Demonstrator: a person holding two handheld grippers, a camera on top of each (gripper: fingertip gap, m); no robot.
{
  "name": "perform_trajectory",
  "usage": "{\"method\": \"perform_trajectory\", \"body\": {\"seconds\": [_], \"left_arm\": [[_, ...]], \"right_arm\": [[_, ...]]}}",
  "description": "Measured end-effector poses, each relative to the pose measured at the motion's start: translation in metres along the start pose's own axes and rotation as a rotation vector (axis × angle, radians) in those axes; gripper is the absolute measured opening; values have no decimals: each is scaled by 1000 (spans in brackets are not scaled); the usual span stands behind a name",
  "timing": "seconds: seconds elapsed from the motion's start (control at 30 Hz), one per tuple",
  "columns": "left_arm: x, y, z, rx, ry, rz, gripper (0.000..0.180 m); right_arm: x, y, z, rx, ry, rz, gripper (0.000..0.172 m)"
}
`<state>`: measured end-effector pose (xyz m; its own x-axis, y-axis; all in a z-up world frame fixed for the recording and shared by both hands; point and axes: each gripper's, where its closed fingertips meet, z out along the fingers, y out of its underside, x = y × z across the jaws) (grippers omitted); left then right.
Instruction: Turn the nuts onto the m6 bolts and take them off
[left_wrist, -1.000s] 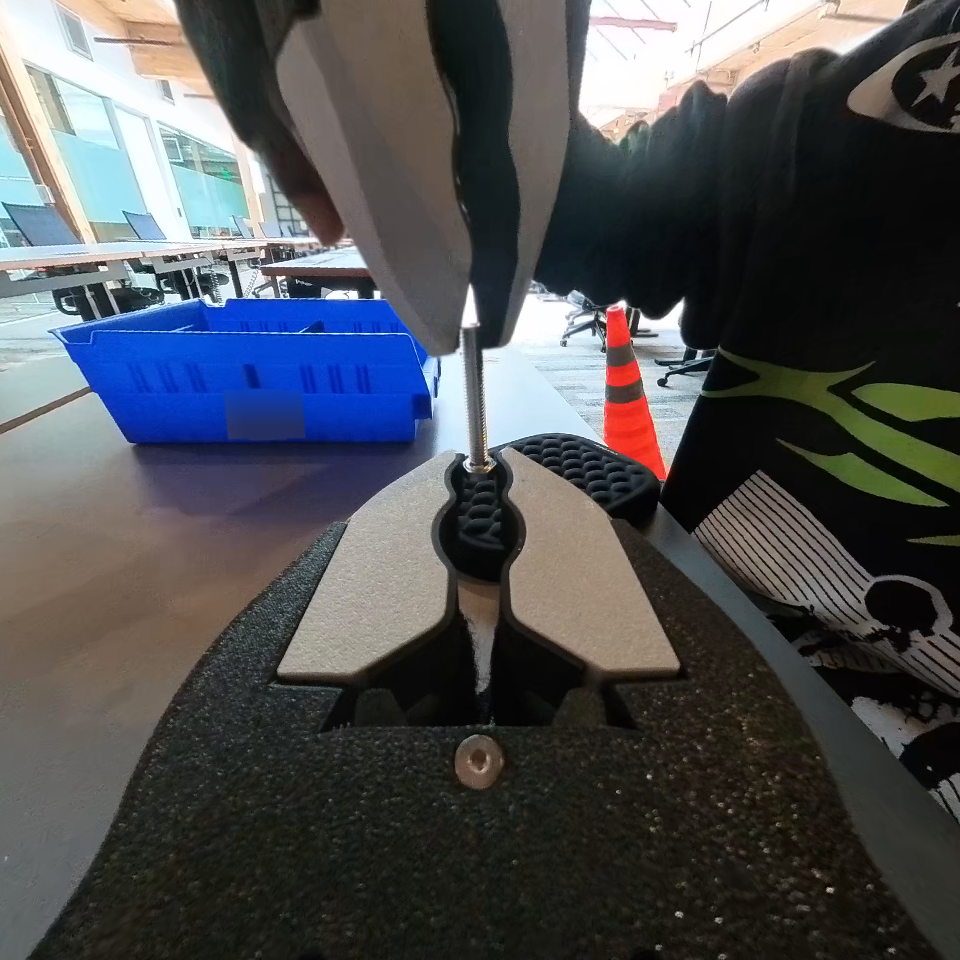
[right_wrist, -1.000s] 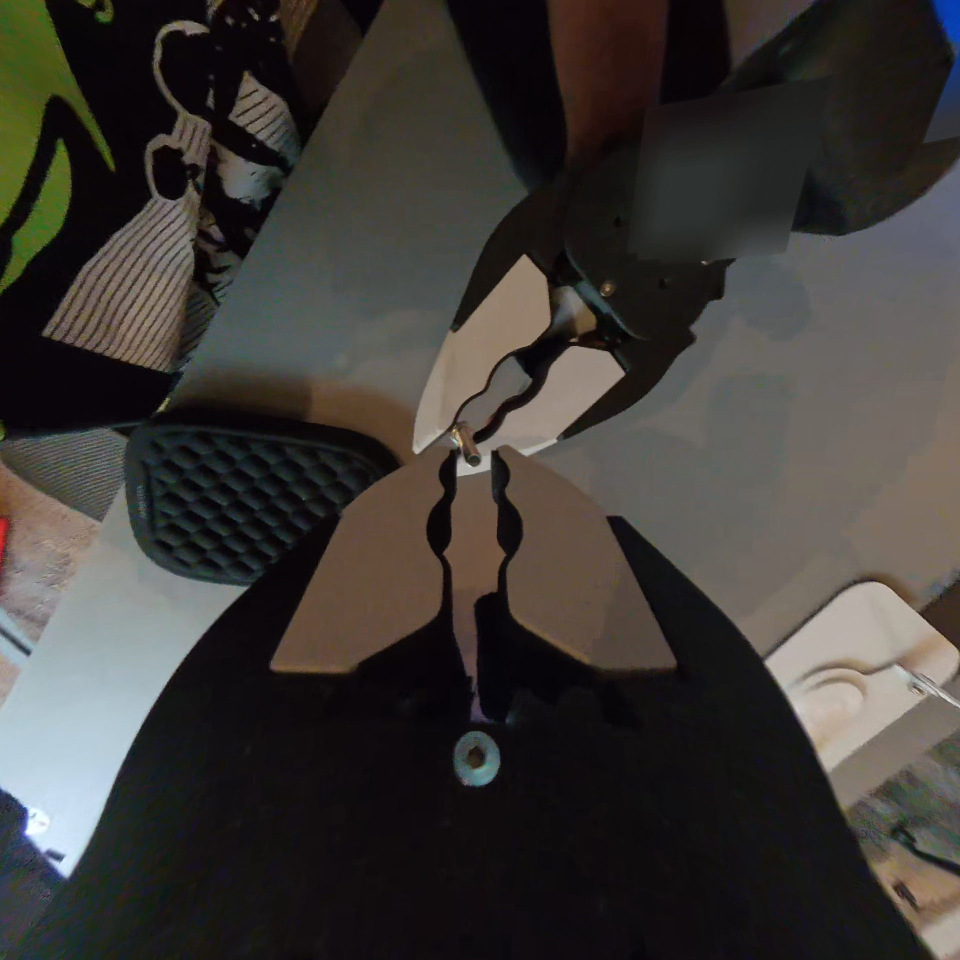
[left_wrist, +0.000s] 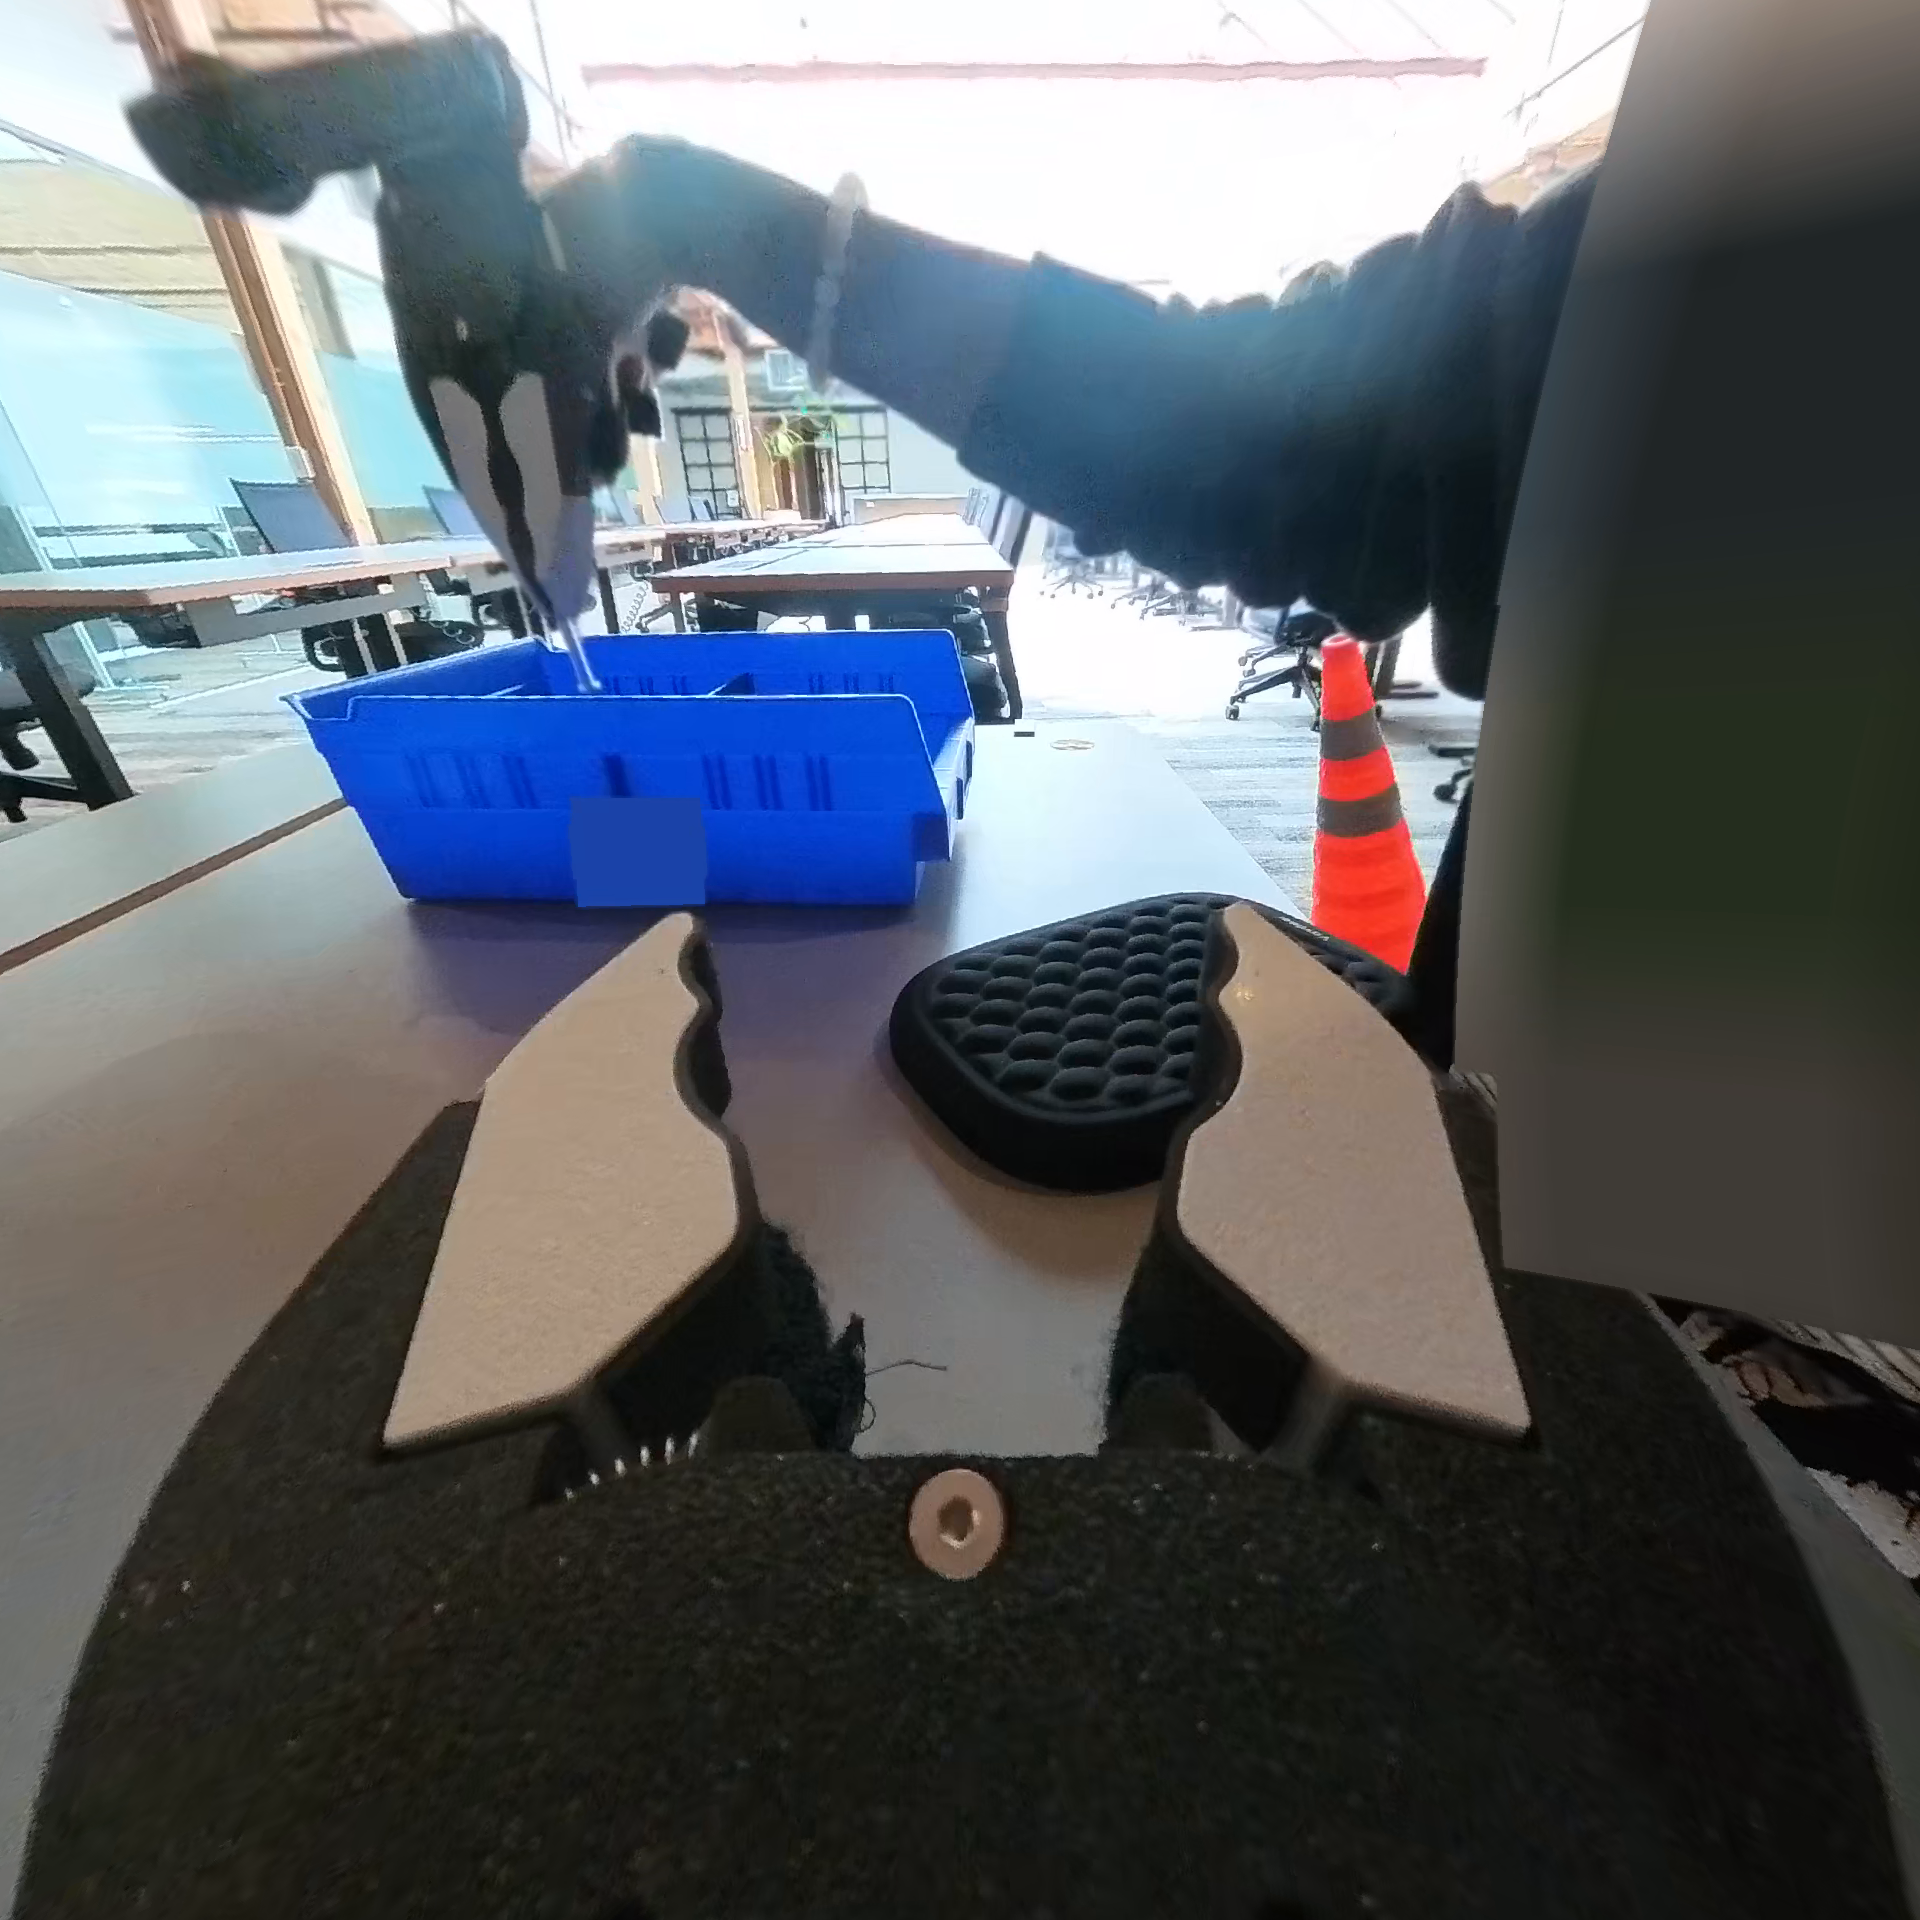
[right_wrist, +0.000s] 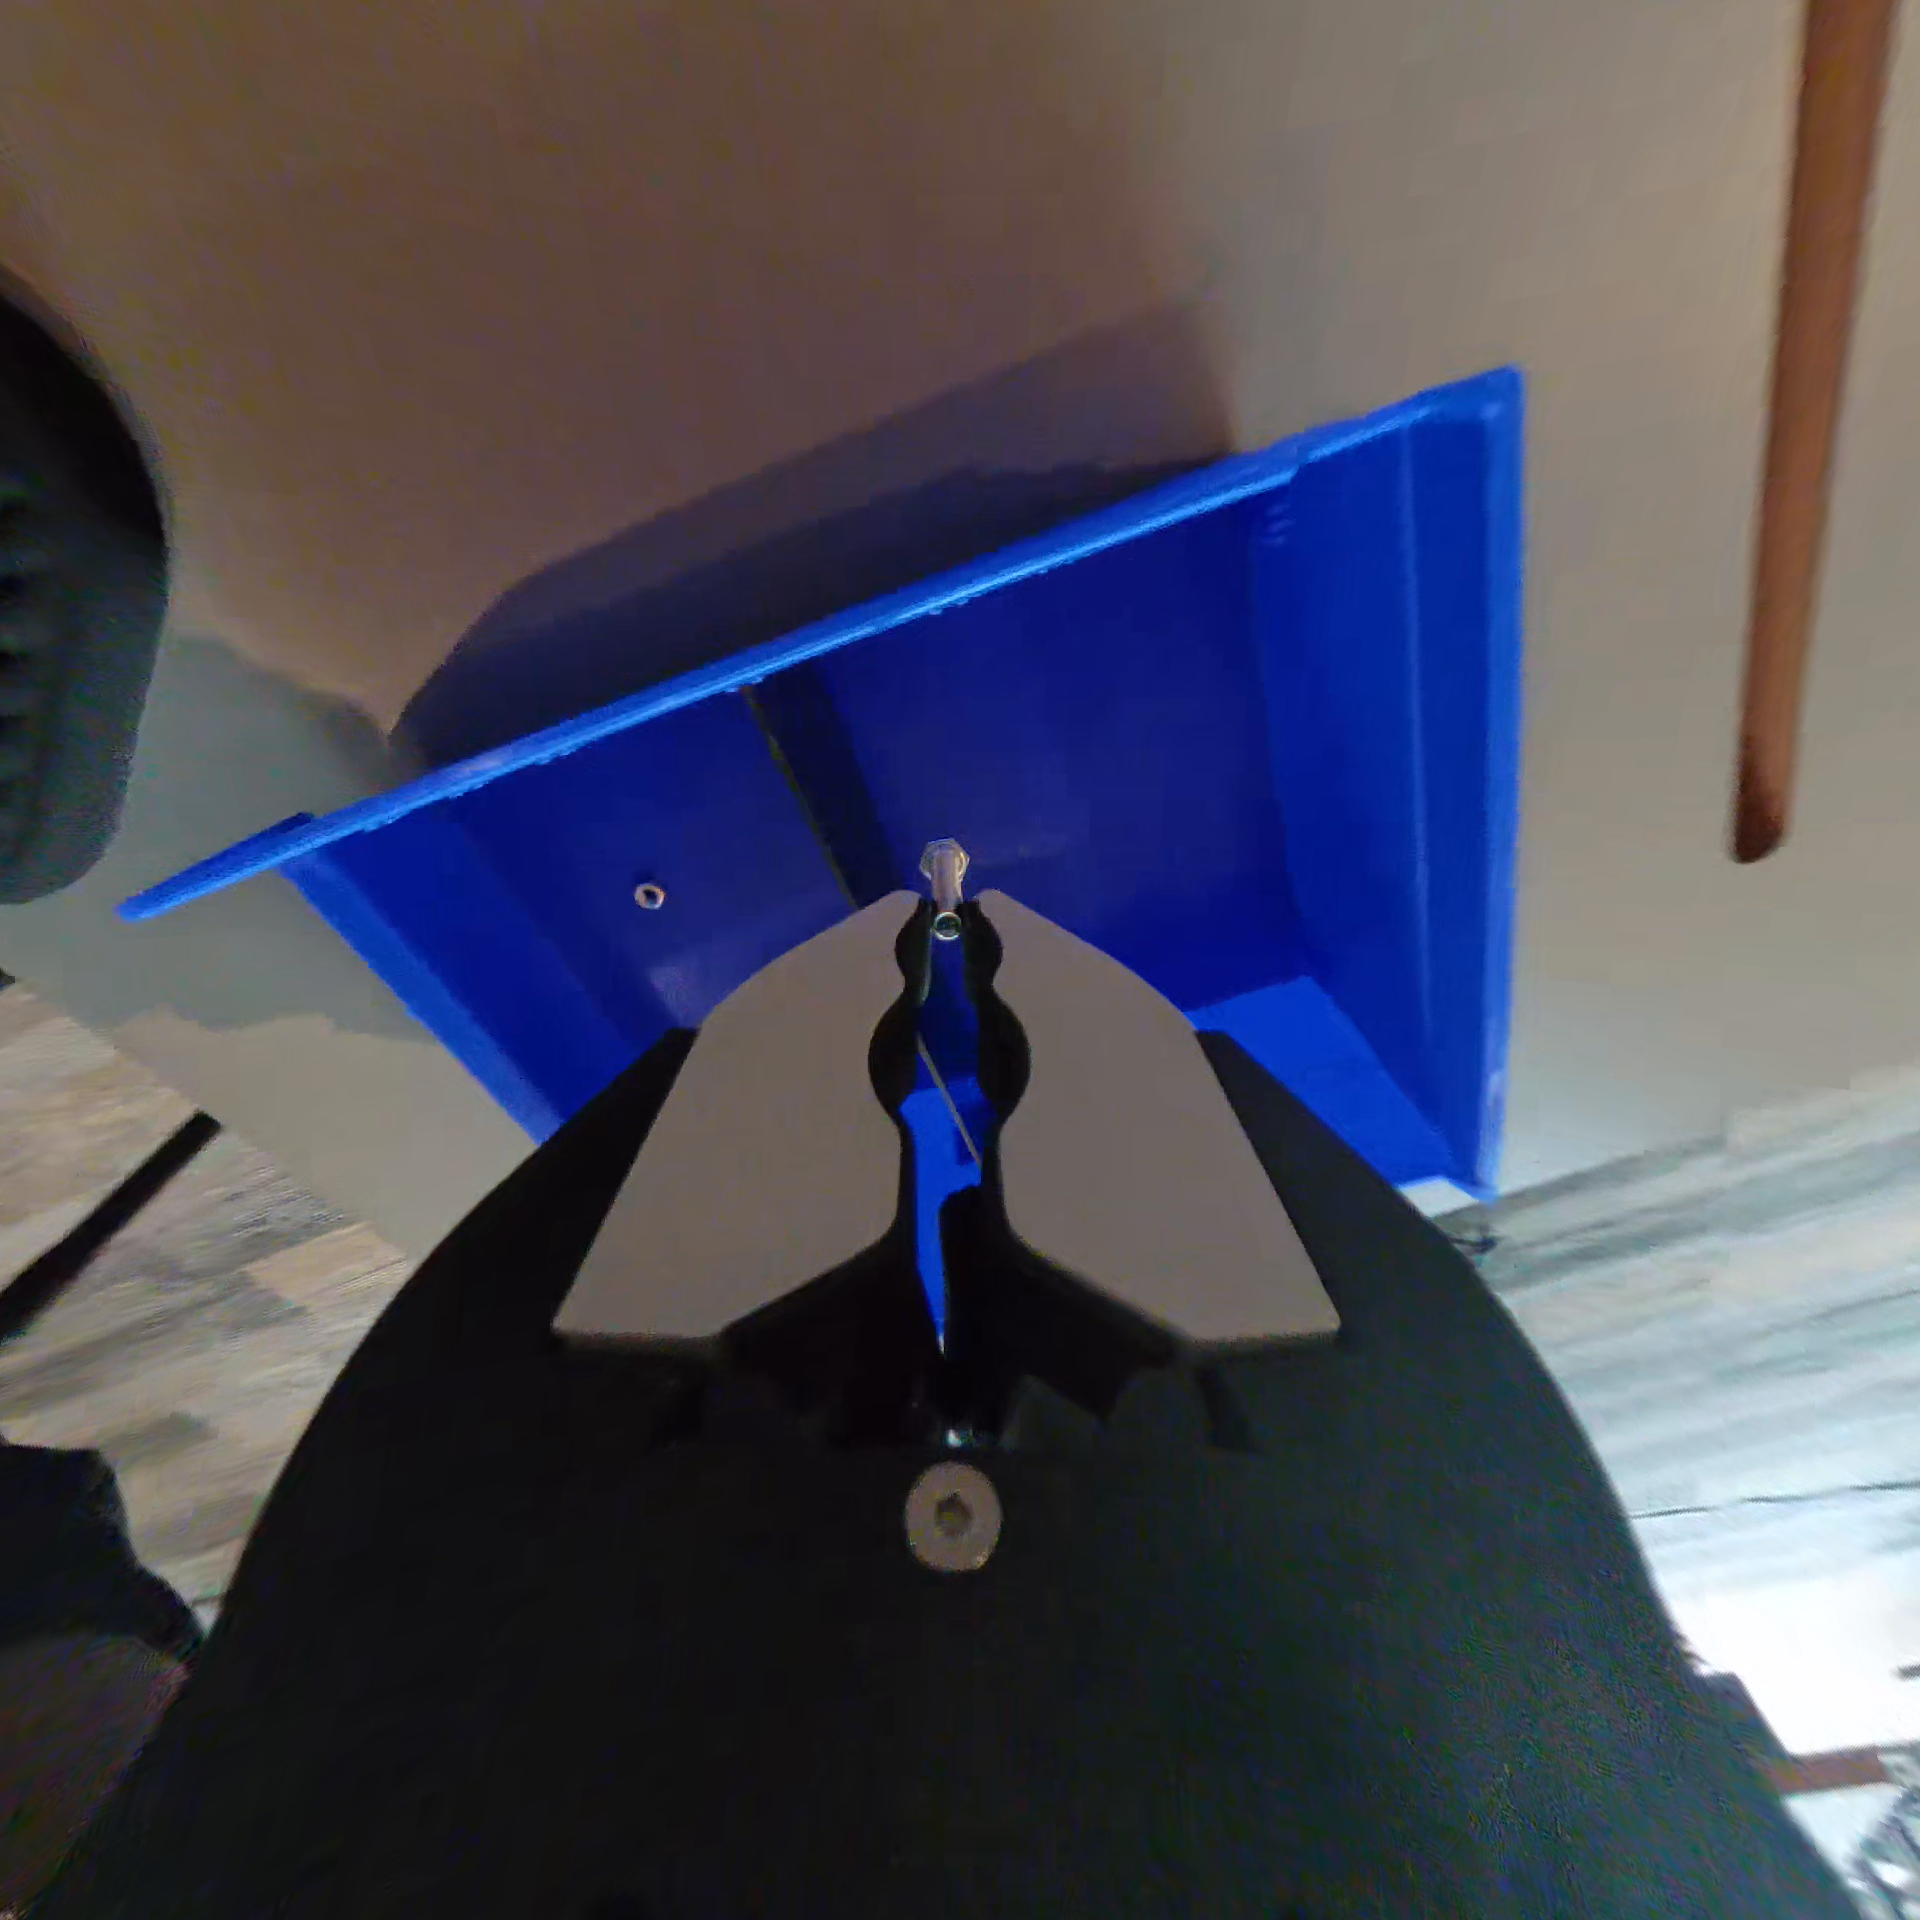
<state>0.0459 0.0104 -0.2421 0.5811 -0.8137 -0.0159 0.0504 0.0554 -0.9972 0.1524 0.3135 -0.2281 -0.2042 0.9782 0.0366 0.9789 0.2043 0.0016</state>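
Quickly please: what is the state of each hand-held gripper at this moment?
Left hand-held gripper: open, holding nothing.
Right hand-held gripper: closed on a bolt, over the blue bin.

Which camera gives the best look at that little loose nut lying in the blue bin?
The right wrist view: it looks down into the blue bin and shows the loose nut on its floor. In the left wrist view, the bin's front wall hides it.
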Motion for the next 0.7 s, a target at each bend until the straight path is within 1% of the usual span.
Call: {"method": "perform_trajectory", "body": {"seconds": [0.13,0.27,0.4,0.47,0.53,0.7], "left_arm": [[-2,-1,-1,10,-9,-10,86],[-4,-2,-2,15,-18,-10,85],[-4,-1,-1,12,-21,-13,83],[-5,-2,-1,14,-22,-19,83],[-6,-2,-2,16,-23,-23,82],[-5,-2,-1,12,-22,-18,82]], "right_arm": [[7,4,39,-60,-118,96,5],[16,7,68,-72,-166,178,5],[25,5,86,-12,-149,211,5],[33,7,91,1,-108,225,6],[40,1,91,63,-72,234,6],[51,-7,94,145,-21,263,6]]}}
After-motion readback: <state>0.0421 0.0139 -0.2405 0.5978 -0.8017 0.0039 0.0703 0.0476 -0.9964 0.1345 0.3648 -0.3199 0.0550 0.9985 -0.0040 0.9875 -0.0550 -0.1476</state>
